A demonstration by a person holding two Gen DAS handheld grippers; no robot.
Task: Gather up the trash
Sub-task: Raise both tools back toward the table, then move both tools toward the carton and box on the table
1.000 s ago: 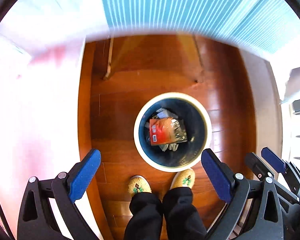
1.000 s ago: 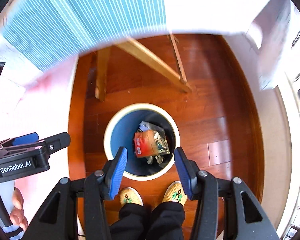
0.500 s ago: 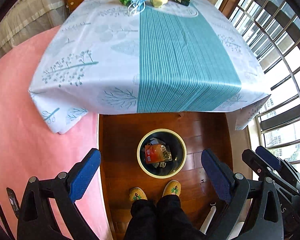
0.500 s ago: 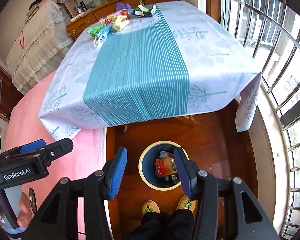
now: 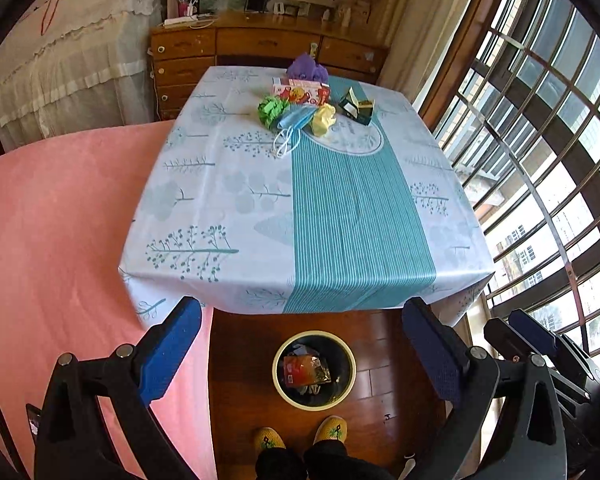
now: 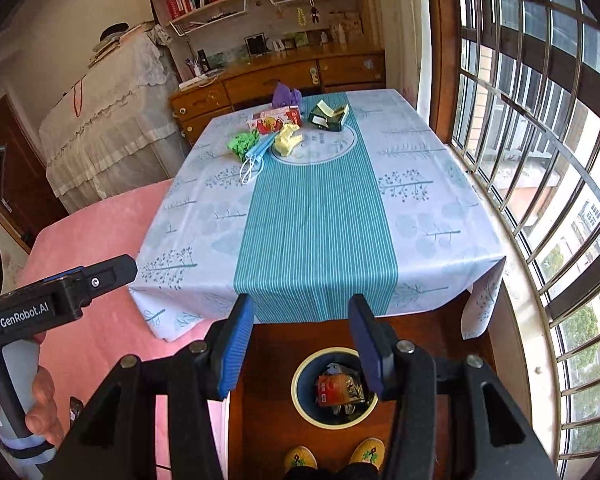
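Both tongs empty — left gripper wide open, right gripper half-open. Trash at the table's far edge looks light and soft — pinch the face mask mid-fold.

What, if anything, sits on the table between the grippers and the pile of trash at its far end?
Nothing visible does. The trash pile lies at the far end of the table, and the cloth between it and the near edge is bare. Both the left gripper and right gripper are open and empty, above the bin.
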